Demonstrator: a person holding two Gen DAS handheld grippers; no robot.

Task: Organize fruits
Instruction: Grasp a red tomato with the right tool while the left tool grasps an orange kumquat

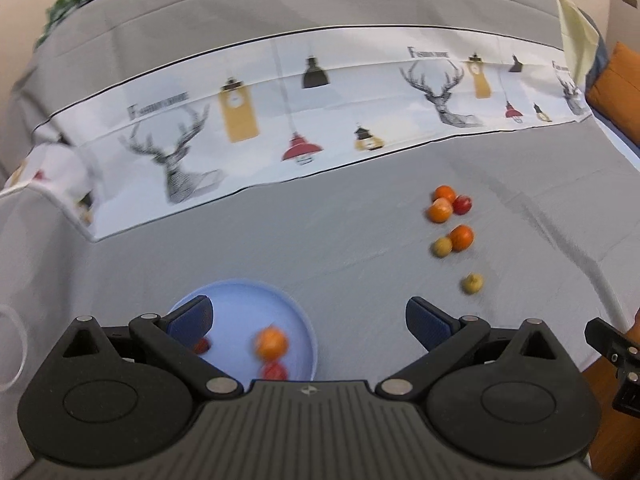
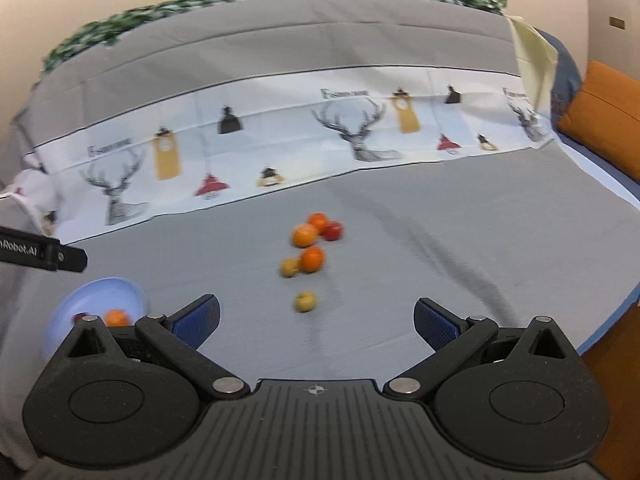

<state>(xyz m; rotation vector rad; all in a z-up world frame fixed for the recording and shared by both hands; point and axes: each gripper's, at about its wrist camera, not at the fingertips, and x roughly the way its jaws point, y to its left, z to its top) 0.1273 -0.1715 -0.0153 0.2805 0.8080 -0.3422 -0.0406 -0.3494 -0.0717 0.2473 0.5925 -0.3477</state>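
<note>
Round blue plate (image 1: 308, 332) holds smooth orange (image 1: 272, 343); left tool (image 1: 308, 320) agape.

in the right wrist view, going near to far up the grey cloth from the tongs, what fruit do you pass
lone yellow-green fruit → yellow-green fruit beside an orange → cluster of two oranges and a red apple

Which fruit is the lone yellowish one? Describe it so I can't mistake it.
On the grey tablecloth, find the loose cluster of fruit right of the blue plate. The lone yellow-green fruit lies nearest the grippers, apart from the rest, while the other yellowish fruit touches an orange.
</note>
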